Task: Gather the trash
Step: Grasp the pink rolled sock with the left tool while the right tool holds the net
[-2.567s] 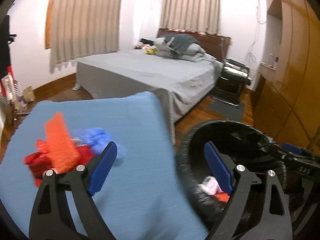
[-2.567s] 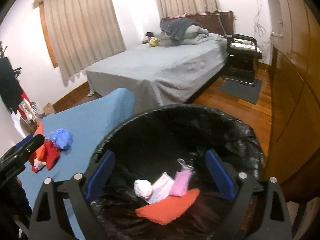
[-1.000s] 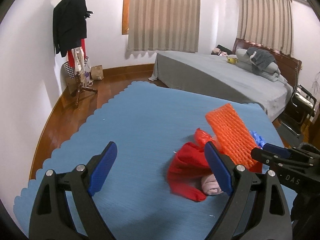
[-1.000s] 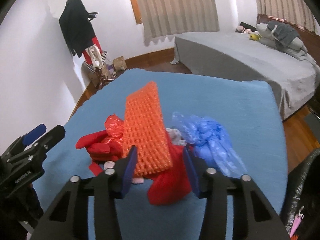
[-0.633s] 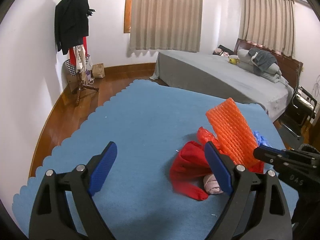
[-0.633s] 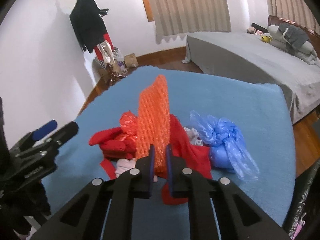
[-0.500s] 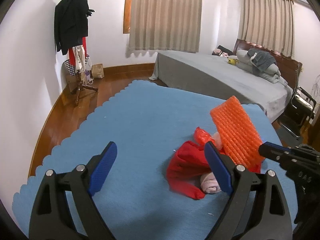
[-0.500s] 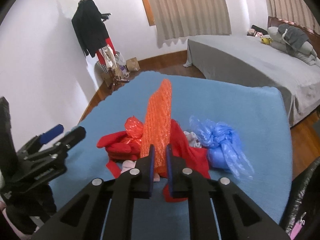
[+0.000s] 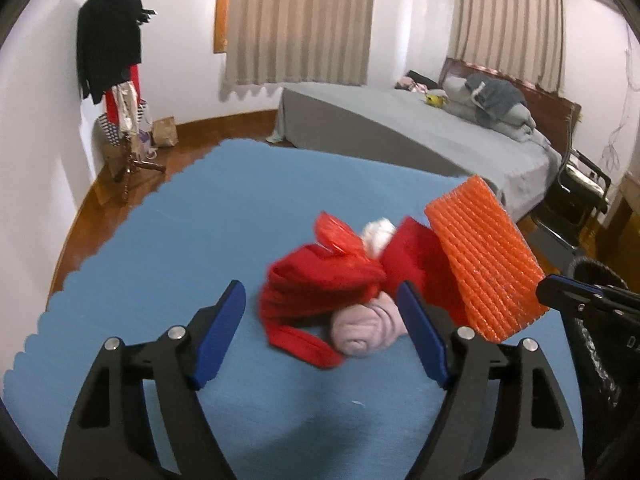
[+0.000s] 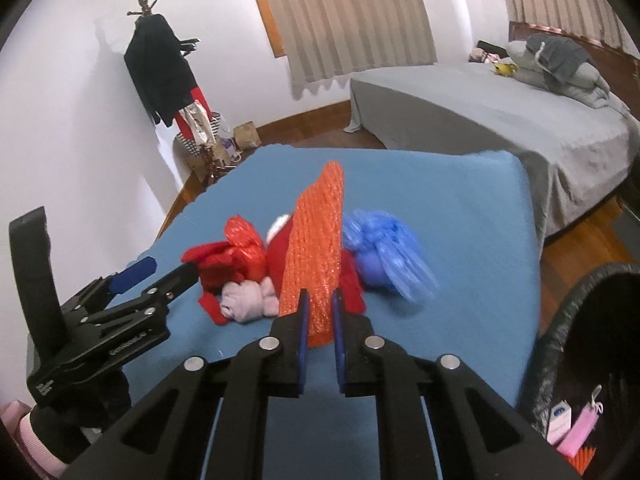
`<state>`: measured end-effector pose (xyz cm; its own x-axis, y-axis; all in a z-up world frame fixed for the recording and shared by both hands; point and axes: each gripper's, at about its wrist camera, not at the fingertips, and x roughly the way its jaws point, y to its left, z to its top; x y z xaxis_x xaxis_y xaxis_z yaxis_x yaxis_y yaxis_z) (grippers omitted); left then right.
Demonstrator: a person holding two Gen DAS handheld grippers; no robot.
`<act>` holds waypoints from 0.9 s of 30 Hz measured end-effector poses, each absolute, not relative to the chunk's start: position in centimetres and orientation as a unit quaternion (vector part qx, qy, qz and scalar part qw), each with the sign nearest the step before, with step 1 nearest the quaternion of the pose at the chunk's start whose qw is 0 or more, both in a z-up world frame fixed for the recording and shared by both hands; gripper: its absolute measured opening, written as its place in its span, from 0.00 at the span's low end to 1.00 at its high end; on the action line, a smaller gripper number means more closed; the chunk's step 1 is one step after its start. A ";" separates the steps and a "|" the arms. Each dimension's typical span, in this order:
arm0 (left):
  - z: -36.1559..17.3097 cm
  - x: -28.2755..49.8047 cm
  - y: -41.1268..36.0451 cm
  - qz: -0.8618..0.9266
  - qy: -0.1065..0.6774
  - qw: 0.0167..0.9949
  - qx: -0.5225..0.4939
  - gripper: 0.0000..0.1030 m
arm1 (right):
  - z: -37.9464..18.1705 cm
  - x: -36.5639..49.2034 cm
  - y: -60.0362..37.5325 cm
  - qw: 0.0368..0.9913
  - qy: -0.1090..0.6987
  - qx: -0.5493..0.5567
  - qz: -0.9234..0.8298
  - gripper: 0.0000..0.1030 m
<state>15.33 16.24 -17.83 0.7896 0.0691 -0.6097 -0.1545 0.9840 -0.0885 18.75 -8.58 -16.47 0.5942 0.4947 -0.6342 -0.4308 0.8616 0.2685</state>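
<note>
While the right gripper [image 10: 318,312] clamped the orange foam net [image 10: 316,256], the pile lay ahead.
The left gripper [image 9: 320,332], jaws closing, straddled the pink wad [image 9: 366,330] untouched.

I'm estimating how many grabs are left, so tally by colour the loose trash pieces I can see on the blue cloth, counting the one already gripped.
Orange: 1, the foam net gripped by the right gripper
Red: 2, the crinkly red bag and the red cloth
Blue: 1, the blue bag
Pink: 1, the pink wad
White: 1, the white scrap
Total: 6
</note>
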 end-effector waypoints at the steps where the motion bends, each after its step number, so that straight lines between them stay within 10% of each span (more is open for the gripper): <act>1: -18.2 15.5 16.0 0.057 0.324 0.942 -0.068 0.73 | -16.7 18.8 -8.9 0.891 0.371 0.045 0.256 0.11; 14: -21.6 18.7 13.9 0.045 0.372 0.924 -0.070 0.69 | -19.1 19.8 -11.4 0.888 0.392 0.057 0.236 0.11; 20: -22.0 19.3 13.5 0.036 0.390 0.918 -0.067 0.43 | -19.4 19.7 -11.6 0.887 0.394 0.061 0.234 0.11; 27: -20.1 17.2 13.1 0.039 0.366 0.927 -0.071 0.40 | -18.6 19.1 -11.9 0.891 0.381 0.061 0.238 0.11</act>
